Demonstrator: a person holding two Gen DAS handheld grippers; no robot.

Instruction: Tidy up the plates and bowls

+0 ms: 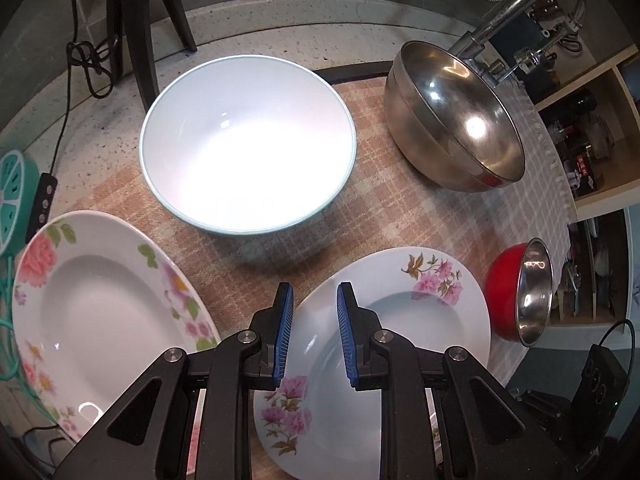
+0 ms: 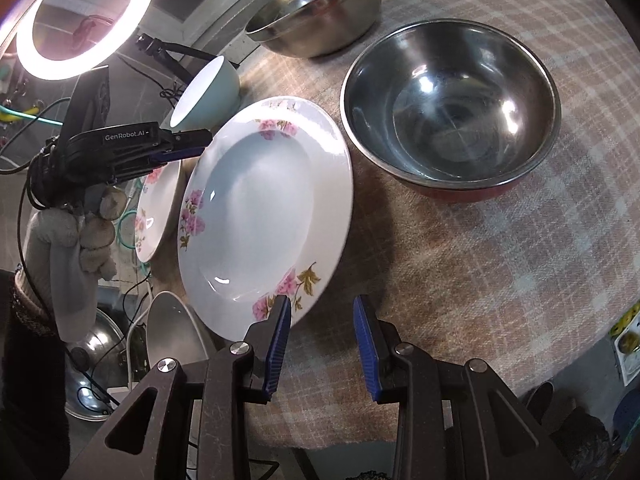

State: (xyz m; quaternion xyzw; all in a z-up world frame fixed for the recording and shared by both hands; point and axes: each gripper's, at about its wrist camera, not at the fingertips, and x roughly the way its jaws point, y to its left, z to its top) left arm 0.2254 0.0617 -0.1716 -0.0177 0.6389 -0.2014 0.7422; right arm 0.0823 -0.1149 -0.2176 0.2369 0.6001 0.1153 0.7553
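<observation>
A white plate with pink flowers (image 1: 400,360) lies on the plaid cloth; it also shows in the right wrist view (image 2: 260,208). My left gripper (image 1: 314,336) is open just above its near-left rim, and shows from the side in the right wrist view (image 2: 188,146). My right gripper (image 2: 322,344) is open and empty over the cloth at the plate's near edge. A second floral plate (image 1: 100,304) lies to the left. A pale blue bowl (image 1: 248,144), a large steel bowl (image 1: 456,116) and a red steel-lined bowl (image 2: 452,112) stand around.
The plaid cloth (image 2: 480,280) covers the round table. A faucet (image 1: 520,4) rises behind the large steel bowl. A lit ring light (image 2: 80,20) stands at the left. Cables (image 1: 80,60) and a teal power strip (image 1: 16,192) lie at the left edge.
</observation>
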